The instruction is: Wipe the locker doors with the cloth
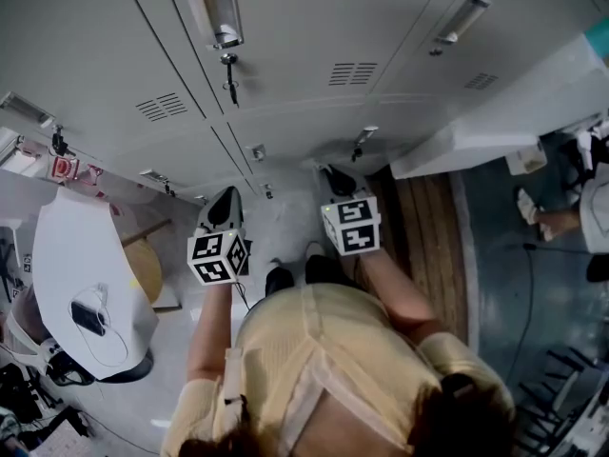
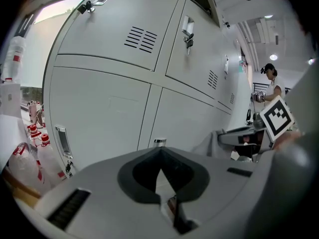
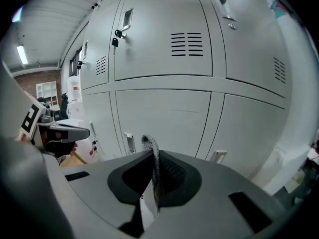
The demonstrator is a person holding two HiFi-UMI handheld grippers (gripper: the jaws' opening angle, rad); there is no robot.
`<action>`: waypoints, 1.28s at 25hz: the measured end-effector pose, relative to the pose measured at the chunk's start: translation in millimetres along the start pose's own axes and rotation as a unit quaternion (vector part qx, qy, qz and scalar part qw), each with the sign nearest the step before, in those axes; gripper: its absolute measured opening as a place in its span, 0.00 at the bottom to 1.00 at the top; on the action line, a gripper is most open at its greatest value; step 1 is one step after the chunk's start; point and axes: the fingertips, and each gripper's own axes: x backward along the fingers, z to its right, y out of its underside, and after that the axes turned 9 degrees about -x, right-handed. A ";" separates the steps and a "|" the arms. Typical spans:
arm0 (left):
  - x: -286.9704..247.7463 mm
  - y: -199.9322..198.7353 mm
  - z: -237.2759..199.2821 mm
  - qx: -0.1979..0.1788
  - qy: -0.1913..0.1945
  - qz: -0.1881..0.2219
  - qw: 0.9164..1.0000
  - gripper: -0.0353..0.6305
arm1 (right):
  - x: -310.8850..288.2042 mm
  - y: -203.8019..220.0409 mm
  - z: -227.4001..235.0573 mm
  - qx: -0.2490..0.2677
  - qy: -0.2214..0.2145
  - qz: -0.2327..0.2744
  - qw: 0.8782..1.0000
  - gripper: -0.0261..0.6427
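While right gripper [image 3: 152,176] pinches the mostly hidden cloth [image 3: 148,145], left gripper [image 2: 160,158] sits pressed together.

The lockers [image 1: 304,55] stand directly before the person, with upper doors above lower doors [image 3: 164,118]. The left gripper [image 1: 225,203] and right gripper [image 1: 337,177] are held side by side, near the lower doors. The cloth [image 3: 153,158] sits between the right gripper's fingers [image 3: 133,177]. A table [image 1: 67,255] lies left of the lockers. Bottles [image 2: 44,156] stand at the lockers' left end. Another person [image 2: 272,83] stands well apart, to the right.
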 end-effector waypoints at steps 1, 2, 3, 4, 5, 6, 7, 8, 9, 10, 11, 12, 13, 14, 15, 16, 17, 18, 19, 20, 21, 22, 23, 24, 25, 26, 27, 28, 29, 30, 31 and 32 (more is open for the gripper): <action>2.0 -1.0 0.4 -0.001 0.001 0.002 1.000 0.04 | 2.1 -0.2 -1.6 0.000 -0.001 0.001 1.000 0.06; 4.0 -1.8 0.7 -0.002 0.002 0.003 1.000 0.04 | 4.0 0.2 -2.7 0.000 -0.002 0.002 1.000 0.06; 6.2 -2.4 0.9 -0.003 0.003 0.004 1.000 0.04 | 5.5 1.2 -3.2 0.002 -0.002 0.003 1.000 0.06; 8.3 -2.6 0.8 -0.004 0.004 0.005 1.000 0.04 | 6.9 2.3 -3.6 0.003 -0.002 0.004 1.000 0.06; 10.4 -2.8 0.7 -0.004 0.005 0.005 1.000 0.04 | 8.4 2.9 -4.1 0.004 -0.002 0.006 1.000 0.06; 12.5 -3.1 0.5 -0.003 0.005 0.005 1.000 0.04 | 9.8 3.7 -4.1 0.006 -0.002 0.008 1.000 0.06; 14.5 -3.3 0.2 -0.003 0.004 0.006 1.000 0.04 | 11.2 4.7 -4.3 0.007 -0.002 0.008 1.000 0.06; 16.6 -3.5 -0.3 -0.003 0.003 0.006 1.000 0.04 | 13.1 5.6 -5.5 0.006 -0.004 0.007 1.000 0.06; 18.9 -3.6 -1.2 -0.002 0.002 0.006 1.000 0.04 | 15.3 5.8 -7.8 0.003 -0.007 0.007 1.000 0.06; 21.2 -3.6 -2.1 -0.001 0.000 0.006 1.000 0.04 | 17.8 5.1 -11.1 0.001 -0.011 0.008 1.000 0.06; 23.4 -3.6 -2.9 0.001 -0.001 0.006 1.000 0.04 | 20.4 3.8 -14.6 -0.002 -0.014 0.009 1.000 0.06; 25.4 -3.9 -3.5 0.003 -0.002 0.007 1.000 0.04 | 22.6 2.9 -17.4 -0.004 -0.017 0.010 1.000 0.06; 27.1 -4.4 -3.7 0.004 -0.002 0.007 1.000 0.04 | 23.9 3.0 -18.4 -0.004 -0.018 0.011 1.000 0.06; 28.6 -4.9 -3.5 0.004 -0.001 0.008 1.000 0.04 | 24.8 3.7 -18.8 -0.003 -0.018 0.012 1.000 0.06; 29.9 -5.3 -3.0 0.003 0.000 0.009 1.000 0.04 | 25.6 4.1 -19.4 -0.002 -0.019 0.013 1.000 0.06; 31.2 -5.6 -2.4 0.002 0.001 0.010 1.000 0.04 | 26.5 4.1 -20.4 -0.002 -0.020 0.014 1.000 0.06; 32.5 -5.8 -1.7 0.001 0.001 0.010 1.000 0.04 | 27.4 3.8 -21.5 -0.004 -0.021 0.016 1.000 0.06; 33.6 -5.7 -1.2 0.001 0.002 0.010 1.000 0.04 | 28.2 3.3 -22.5 -0.006 -0.022 0.019 1.000 0.06; 34.5 -5.5 -0.7 0.001 0.002 0.010 1.000 0.04 | 29.1 2.8 -23.3 -0.009 -0.022 0.021 0.999 0.06; 35.2 -5.1 -0.3 0.001 0.002 0.010 1.000 0.04 | 29.9 2.2 -24.1 -0.011 -0.022 0.023 0.999 0.06; 35.9 -4.9 0.1 0.001 0.002 0.009 1.000 0.04 | 30.6 1.7 -24.9 -0.012 -0.021 0.024 0.999 0.06; 36.7 -4.9 0.5 0.001 0.002 0.010 1.000 0.04 | 31.2 1.3 -25.9 -0.012 -0.021 0.025 0.999 0.06; 37.5 -4.9 0.8 0.001 0.003 0.010 1.000 0.04 | 31.7 1.0 -27.1 -0.012 -0.022 0.026 0.999 0.06; 38.4 -5.0 1.1 0.002 0.003 0.011 1.000 0.04 | 32.2 0.7 -28.4 -0.012 -0.024 0.027 0.999 0.06; 39.2 -4.9 1.2 0.002 0.003 0.012 1.000 0.04 | 32.6 0.5 -29.6 -0.014 -0.025 0.028 0.999 0.06; 39.9 -4.7 1.2 0.002 0.003 0.012 1.000 0.04 | 33.0 0.5 -30.7 -0.015 -0.026 0.029 0.999 0.06; 40.6 -4.3 1.0 0.002 0.003 0.012 1.000 0.04 | 33.3 0.6 -31.7 -0.016 -0.027 0.028 0.999 0.06; 41.3 -3.8 0.5 0.002 0.002 0.011 1.000 0.04 | 33.4 1.0 -32.6 -0.017 -0.028 0.028 0.999 0.06; 42.0 -3.3 -0.3 0.002 0.001 0.011 1.000 0.04 | 33.3 1.4 -33.3 -0.017 -0.029 0.027 0.999 0.06; 42.4 -2.9 -1.0 0.002 0.000 0.010 1.000 0.04 | 33.2 2.2 -33.4 -0.017 -0.030 0.026 0.999 0.06; 42.7 -2.5 -1.4 0.003 -0.001 0.010 1.000 0.04 | 33.3 3.1 -33.0 -0.018 -0.031 0.025 0.999 0.06; 43.0 -2.1 -1.6 0.003 -0.002 0.009 1.000 0.04 | 33.8 3.9 -32.5 -0.019 -0.030 0.023 0.999 0.06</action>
